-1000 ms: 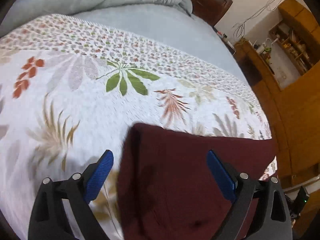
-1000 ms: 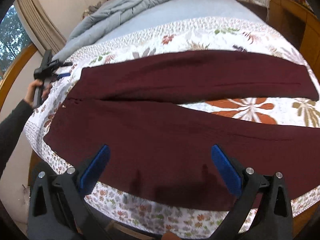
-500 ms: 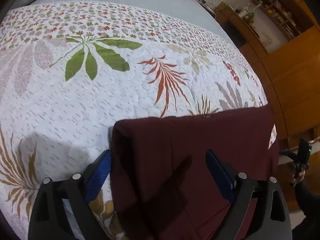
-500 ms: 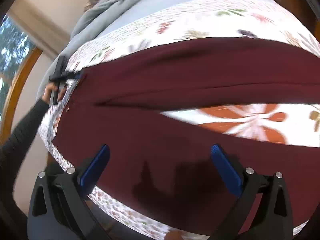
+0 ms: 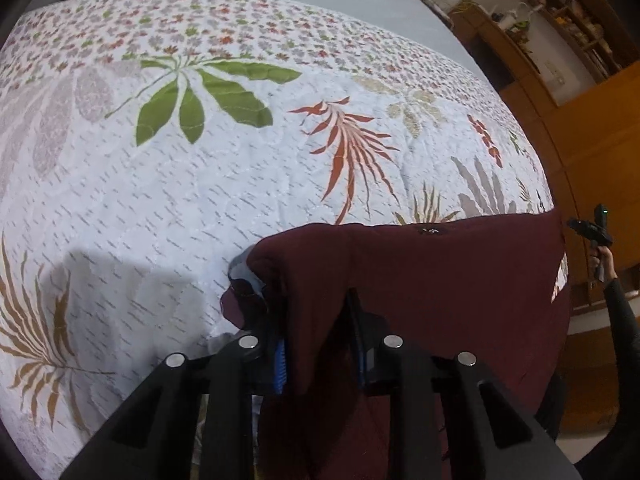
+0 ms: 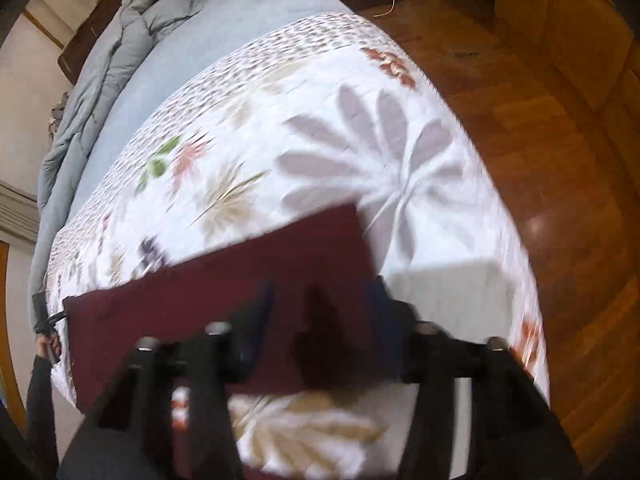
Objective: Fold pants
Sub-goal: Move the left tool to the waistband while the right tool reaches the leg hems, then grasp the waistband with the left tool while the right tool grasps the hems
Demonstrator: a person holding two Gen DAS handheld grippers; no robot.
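Dark maroon pants (image 5: 440,280) lie on a white floral quilt (image 5: 200,200). My left gripper (image 5: 316,344) is shut on the pants' waist corner, and the cloth bunches up between the blue pads (image 5: 280,364). In the right wrist view the far leg end (image 6: 260,280) of the pants lies across the quilt (image 6: 360,140). My right gripper (image 6: 316,332) sits over that leg's end with its jaws part closed around the cloth. The view is blurred, so I cannot tell whether it grips.
A grey duvet (image 6: 100,80) is piled at the head of the bed. Wooden floor (image 6: 560,160) and wooden cabinets (image 5: 600,120) border the bed's side. My other hand and gripper (image 5: 592,232) show at the far edge.
My left gripper has closed on the waist corner and bunched it. My right gripper has swung from the pants' middle to the leg end, and its jaws have narrowed.
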